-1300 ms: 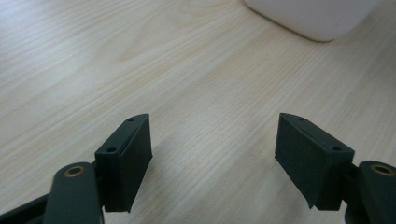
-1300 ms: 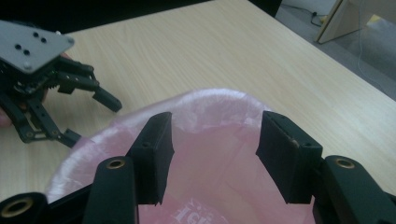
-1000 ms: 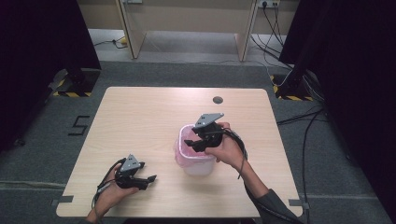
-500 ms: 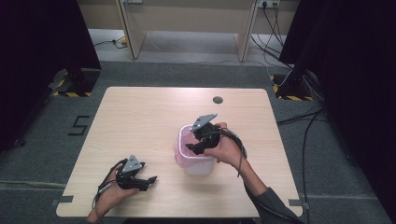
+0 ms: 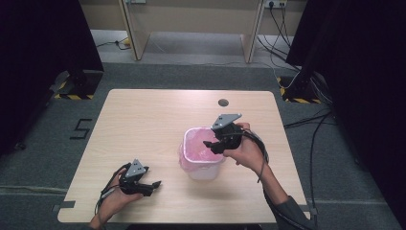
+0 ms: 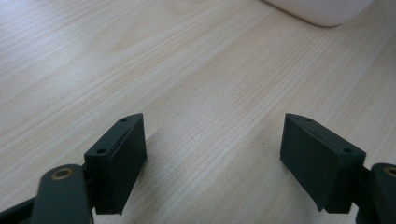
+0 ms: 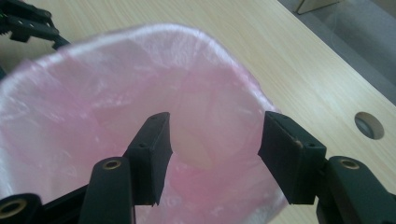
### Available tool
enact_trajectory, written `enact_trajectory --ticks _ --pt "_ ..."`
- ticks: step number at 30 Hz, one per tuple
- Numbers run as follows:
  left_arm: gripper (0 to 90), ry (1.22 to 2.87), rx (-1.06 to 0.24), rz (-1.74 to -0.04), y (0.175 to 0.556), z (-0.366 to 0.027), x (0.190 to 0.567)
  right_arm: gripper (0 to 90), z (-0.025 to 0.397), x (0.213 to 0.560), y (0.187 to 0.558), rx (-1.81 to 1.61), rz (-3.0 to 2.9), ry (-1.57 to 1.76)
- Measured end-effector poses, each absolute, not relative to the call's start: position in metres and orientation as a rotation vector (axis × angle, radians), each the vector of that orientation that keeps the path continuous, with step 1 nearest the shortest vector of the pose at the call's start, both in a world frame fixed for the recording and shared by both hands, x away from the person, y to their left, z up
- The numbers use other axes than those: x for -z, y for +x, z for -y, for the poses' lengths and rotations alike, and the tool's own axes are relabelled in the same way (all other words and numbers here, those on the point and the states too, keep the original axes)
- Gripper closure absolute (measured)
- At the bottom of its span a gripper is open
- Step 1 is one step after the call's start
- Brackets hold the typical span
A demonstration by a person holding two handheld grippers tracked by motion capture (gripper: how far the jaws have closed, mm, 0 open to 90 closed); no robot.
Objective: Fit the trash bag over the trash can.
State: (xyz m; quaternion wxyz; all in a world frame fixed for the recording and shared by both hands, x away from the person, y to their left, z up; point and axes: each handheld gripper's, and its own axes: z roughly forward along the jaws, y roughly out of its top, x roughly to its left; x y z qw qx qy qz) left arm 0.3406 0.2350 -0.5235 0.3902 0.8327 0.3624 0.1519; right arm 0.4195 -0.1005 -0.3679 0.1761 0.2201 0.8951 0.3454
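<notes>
Landmark: small white plastic bin (image 5: pixel 203 168) lined with a translucent pink plastic bag (image 5: pixel 197 147), standing on the light wooden rectangular table (image 5: pixel 143 124), somewhat toward the person's edge and right of the table's middle.

Right gripper (image 5: pixel 210 144): held in the person's right hand (image 5: pixel 246 152) over the bin's right rim, jaws pointing left and down over the open mouth of the bag. Grey three-cornered plate on top, cable looping back along the forearm. In the right gripper view, right gripper (image 7: pixel 214 154) with jaws standing well apart, nothing between them; pink bag liner (image 7: pixel 116 107) spread below and beyond the jaws, its rim folded over the bin's edge. No contact between jaws and bag discernible.

Left gripper (image 5: pixel 154 185): held in the person's left hand (image 5: pixel 115 195), resting low on the table well left of the bin and nearer the person's edge, jaws pointing right toward the bin. In the left gripper view, left gripper (image 6: pixel 212 158) with jaws wide apart, bare wood grain between them; white base of the bin (image 6: pixel 322 10) at the upper right, well apart from the jaws.

Round dark cable hole (image 5: pixel 223 102) in the table, beyond the bin near the far edge; same hole (image 7: pixel 369 125) seen to the right in the right gripper view.
</notes>
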Motion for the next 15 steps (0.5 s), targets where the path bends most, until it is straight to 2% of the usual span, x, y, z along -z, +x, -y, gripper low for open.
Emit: enact_trajectory --ticks 8,15 --pt "21.8 2.117 -0.39 -0.922 0.341 -0.234 0.523 43.6 0.104 0.37 0.413 -1.021 -2.537 0.594" --pt "21.8 2.117 -0.389 -0.922 0.341 -0.234 0.524 43.2 0.081 0.359 0.416 -1.129 -2.538 0.569"
